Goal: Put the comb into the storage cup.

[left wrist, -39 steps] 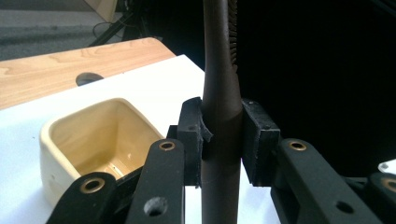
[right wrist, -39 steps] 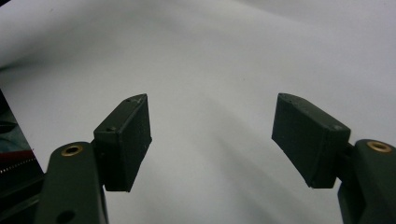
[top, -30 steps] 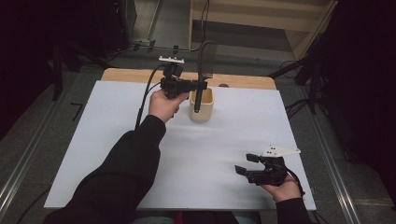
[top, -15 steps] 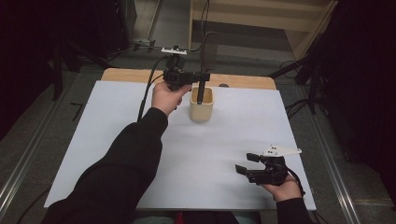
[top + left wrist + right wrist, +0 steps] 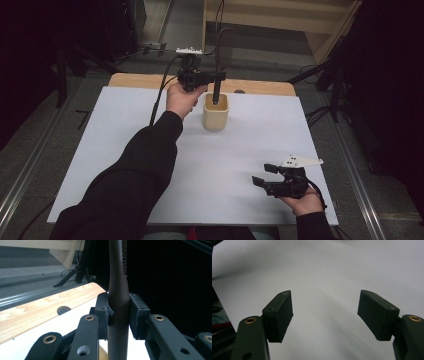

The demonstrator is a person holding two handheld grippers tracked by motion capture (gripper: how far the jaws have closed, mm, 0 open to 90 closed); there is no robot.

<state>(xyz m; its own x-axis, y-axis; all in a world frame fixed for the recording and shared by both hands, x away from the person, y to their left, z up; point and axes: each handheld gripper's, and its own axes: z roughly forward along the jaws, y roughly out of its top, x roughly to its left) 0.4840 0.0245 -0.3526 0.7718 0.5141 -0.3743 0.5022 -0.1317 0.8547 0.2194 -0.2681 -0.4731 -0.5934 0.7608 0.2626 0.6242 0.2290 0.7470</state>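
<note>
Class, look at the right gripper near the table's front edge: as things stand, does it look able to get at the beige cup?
Probably yes. The right gripper is open and empty, with bare white table between it and the beige cup. However, the left gripper holds a dark utensil standing in the cup.

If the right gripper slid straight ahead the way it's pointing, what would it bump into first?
Probably nothing on the table: the right gripper, jaws open, points left across the bare white tabletop. The person's left sleeve lies farther that way, though depth is unclear.
</note>
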